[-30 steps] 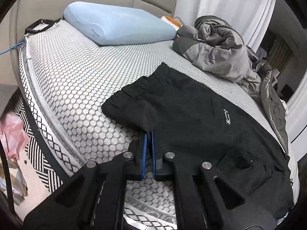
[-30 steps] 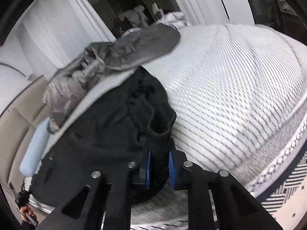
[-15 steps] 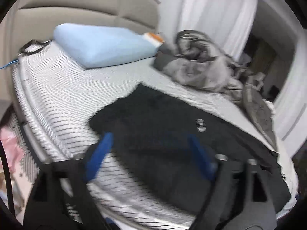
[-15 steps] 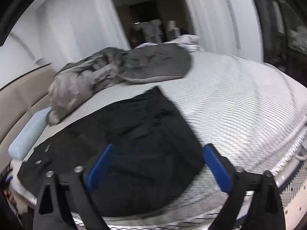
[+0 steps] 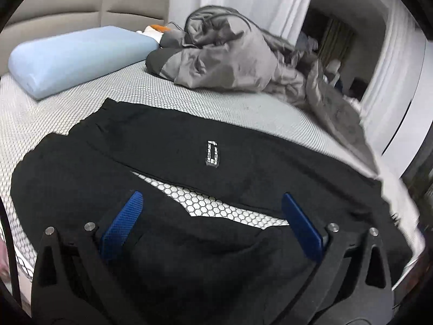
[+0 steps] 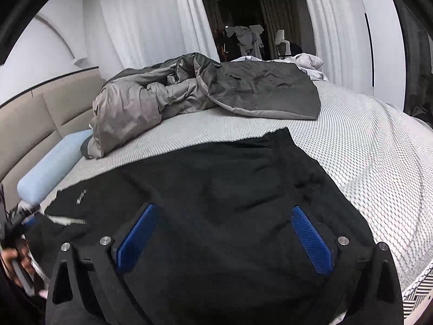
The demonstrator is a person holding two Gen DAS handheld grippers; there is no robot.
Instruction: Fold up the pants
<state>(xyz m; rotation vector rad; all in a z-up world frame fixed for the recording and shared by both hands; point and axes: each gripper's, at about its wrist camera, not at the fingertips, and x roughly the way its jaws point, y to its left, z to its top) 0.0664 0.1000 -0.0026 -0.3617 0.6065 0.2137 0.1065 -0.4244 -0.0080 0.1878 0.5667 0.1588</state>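
A: Why do the black pants (image 5: 173,146) lie flat across the frame's middle on the bed (image 5: 67,113)?

B: Likely spread for folding. Left gripper (image 5: 211,216) and right gripper (image 6: 224,230) just opened; both spread wide, pinching nothing.

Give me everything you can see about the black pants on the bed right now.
The black pants lie spread flat on the honeycomb-patterned mattress, unheld. They look like soft, matte knit fabric with mild wrinkles. A small white logo patch sits on the farther leg. The two legs lie close together, with a sliver of mattress showing between them. The grey quilt and blue pillow lie beyond, not touching. Both tongs, left and right, are open above them.
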